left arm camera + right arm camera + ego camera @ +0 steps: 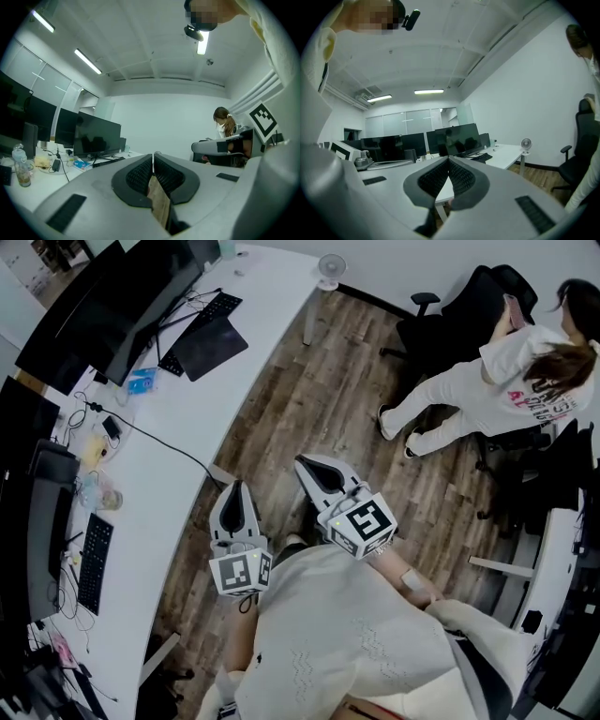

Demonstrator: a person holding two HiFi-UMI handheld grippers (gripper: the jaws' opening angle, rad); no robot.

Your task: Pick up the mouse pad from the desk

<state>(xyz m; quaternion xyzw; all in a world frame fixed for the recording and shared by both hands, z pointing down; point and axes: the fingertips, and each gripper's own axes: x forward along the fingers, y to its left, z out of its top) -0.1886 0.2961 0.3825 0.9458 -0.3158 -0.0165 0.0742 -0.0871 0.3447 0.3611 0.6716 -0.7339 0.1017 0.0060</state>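
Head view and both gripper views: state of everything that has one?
left gripper, jaws shut, empty
right gripper, jaws shut, empty
mouse pad, flat on the desk, untouched
monitors, screens dark
ceiling lights, on

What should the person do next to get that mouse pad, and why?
Probably carry the right gripper forward to the mouse pad and open it: both it and the left gripper are shut, empty, and off the desk.
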